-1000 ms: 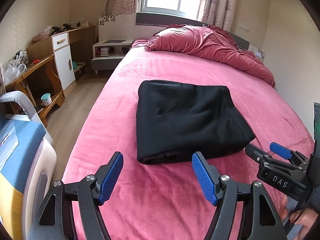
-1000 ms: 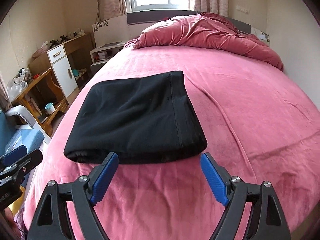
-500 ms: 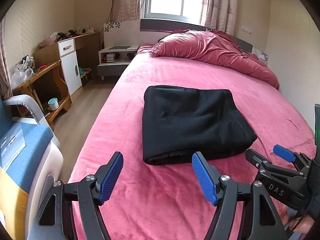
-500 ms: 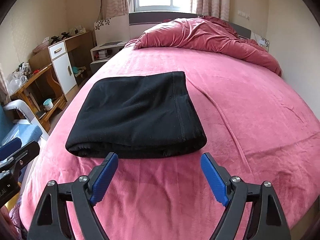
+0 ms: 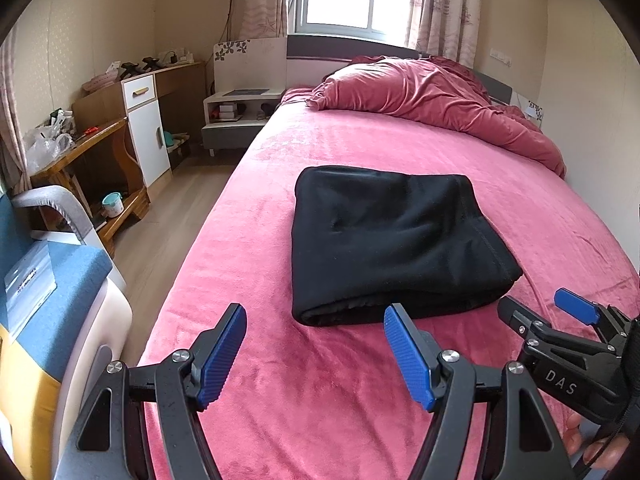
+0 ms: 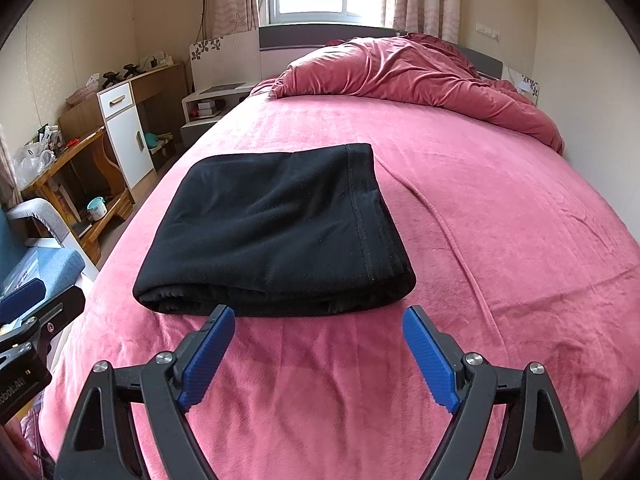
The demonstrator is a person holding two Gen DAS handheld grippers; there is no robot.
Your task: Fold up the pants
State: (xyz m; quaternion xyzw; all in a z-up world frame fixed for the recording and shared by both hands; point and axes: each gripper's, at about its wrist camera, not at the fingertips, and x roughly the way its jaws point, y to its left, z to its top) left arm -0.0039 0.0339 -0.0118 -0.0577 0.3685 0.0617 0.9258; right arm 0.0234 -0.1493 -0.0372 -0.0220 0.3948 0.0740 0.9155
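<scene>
The black pants lie folded into a thick rectangle on the pink bed; they also show in the right wrist view. My left gripper is open and empty, held above the bed just short of the fold's near edge. My right gripper is open and empty, also just short of the near edge. In the left wrist view the right gripper shows at the lower right. In the right wrist view the left gripper shows at the left edge.
A crumpled red duvet lies at the head of the bed under the window. A nightstand, a wooden desk with a white cabinet and a blue chair stand left of the bed. A wall runs along the right.
Both grippers have drawn back and risen a little from the folded pants, staying open. The pants have not moved.
</scene>
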